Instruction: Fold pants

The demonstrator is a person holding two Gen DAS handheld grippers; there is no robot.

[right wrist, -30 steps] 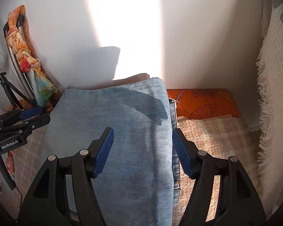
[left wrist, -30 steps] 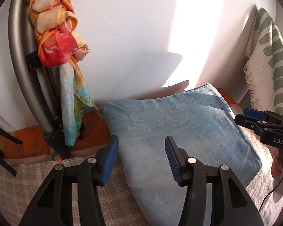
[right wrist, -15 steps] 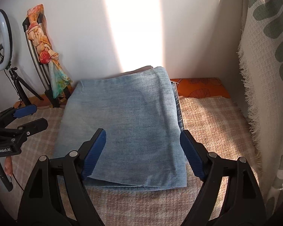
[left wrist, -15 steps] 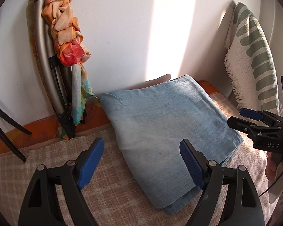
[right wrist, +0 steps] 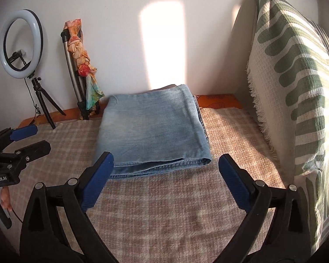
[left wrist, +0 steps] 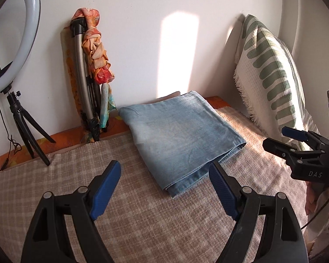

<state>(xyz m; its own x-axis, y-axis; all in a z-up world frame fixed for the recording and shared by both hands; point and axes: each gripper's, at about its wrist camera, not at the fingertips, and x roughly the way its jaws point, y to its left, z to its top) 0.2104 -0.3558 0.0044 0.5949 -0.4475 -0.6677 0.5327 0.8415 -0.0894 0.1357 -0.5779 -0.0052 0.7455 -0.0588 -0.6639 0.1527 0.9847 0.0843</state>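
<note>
**Pants folded, claws clear**

The light-blue denim pants (right wrist: 152, 131) lie folded in a neat rectangle on the beige checked blanket (right wrist: 164, 214), against the wall. My left claw (left wrist: 164, 188) is spread and empty. My right claw (right wrist: 165, 179) has just been opening and holds nothing, so the stack lies undisturbed.

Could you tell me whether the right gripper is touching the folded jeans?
Apart. The right wrist view shows the right gripper open, checked blanket visible between its pads and the jeans.

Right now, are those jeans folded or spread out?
Folded. The jeans lie as a compact rectangle on the checked blanket, stacked layers showing at the near edge.
</note>
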